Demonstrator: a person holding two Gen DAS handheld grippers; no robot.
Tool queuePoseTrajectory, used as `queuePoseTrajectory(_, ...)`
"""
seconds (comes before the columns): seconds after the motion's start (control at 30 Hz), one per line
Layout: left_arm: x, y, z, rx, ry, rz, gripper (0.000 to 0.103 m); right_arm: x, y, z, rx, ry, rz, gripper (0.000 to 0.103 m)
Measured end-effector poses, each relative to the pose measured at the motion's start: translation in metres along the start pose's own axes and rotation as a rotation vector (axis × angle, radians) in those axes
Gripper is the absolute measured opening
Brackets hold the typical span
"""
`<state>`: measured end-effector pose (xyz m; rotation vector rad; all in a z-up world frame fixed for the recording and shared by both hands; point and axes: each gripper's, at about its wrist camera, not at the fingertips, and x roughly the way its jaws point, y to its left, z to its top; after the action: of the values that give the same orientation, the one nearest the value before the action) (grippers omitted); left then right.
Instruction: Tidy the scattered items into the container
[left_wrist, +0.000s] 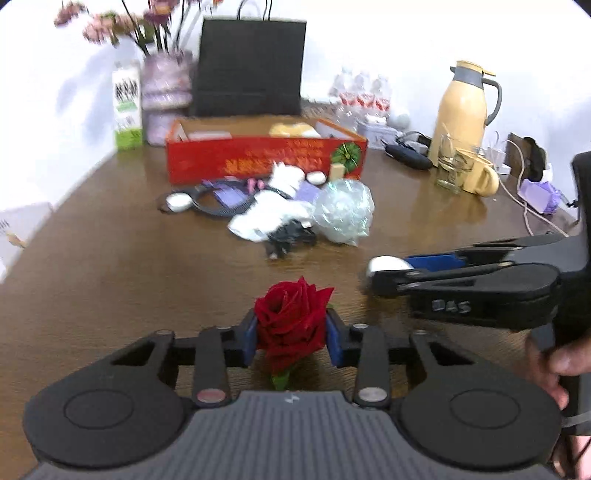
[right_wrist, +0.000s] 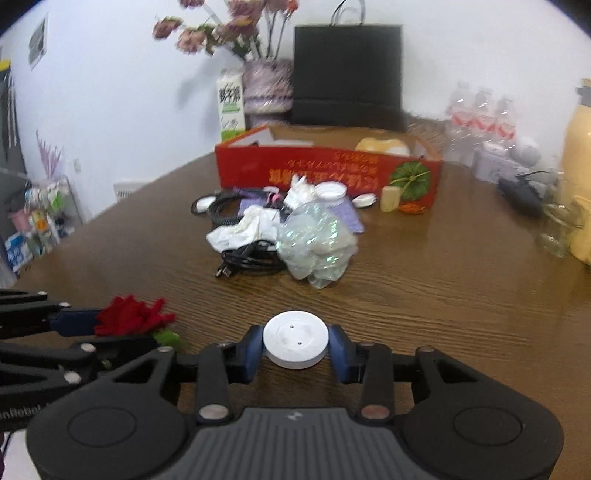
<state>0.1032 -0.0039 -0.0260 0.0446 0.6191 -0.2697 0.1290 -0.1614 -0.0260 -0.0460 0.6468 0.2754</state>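
Nearest the left wrist camera, the left gripper (left_wrist: 291, 338) had its blue pads pressed against either side of a red rose (left_wrist: 290, 320), bloom upward, a stub of green stem showing below. Just to its right, the right gripper (right_wrist: 295, 343) was clamped on a flat white round disc (right_wrist: 295, 339), one blue pad on each side of its rim; a hand (left_wrist: 554, 365) showed at that gripper's handle. Both grippers hung over the near part of a brown wooden table (right_wrist: 424, 295). Farther along the table lay a heap of scattered items: a crumpled iridescent plastic wrap (right_wrist: 317, 240), a white cloth (right_wrist: 243, 229) touching it, a coiled black cable (right_wrist: 247, 262) just in front of the cloth, a black strap (right_wrist: 221, 214), a purple card (right_wrist: 351, 218) and a small white round lid (right_wrist: 364, 200). Behind the heap stood the red cardboard box (right_wrist: 325, 173), open at the top, a yellowish thing partly visible inside. A black paper bag (right_wrist: 347, 74), a vase of pink flowers (right_wrist: 266, 88) and a milk carton (right_wrist: 231, 107) stood behind the box by the wall. A cream thermos jug (left_wrist: 465, 107) and a yellow mug (left_wrist: 480, 177) were at the far right.
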Motion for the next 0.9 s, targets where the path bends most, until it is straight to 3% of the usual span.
queuePoseTrajectory(0.33,-0.057,-0.025,-0.006,0.027,-0.049,0.150,0.036,-0.085,-0.010,-0.016,0.021,-0.086,-0.034,0.038)
queuePoseTrajectory(0.47,-0.064,-0.029,-0.006,0.002,-0.054,0.131,0.036,-0.103,-0.007,-0.023,0.006,-0.097,-0.033,0.038)
queuePoseTrajectory(0.73,-0.062,-0.014,0.008,-0.049,-0.068,0.143,0.036,-0.096,-0.006,-0.015,0.018,-0.105,0.000,0.038)
queuePoseTrajectory(0.9,-0.040,0.002,0.041,-0.097,-0.067,0.103,0.036,-0.077,-0.024,0.017,0.065,-0.120,0.047,0.038)
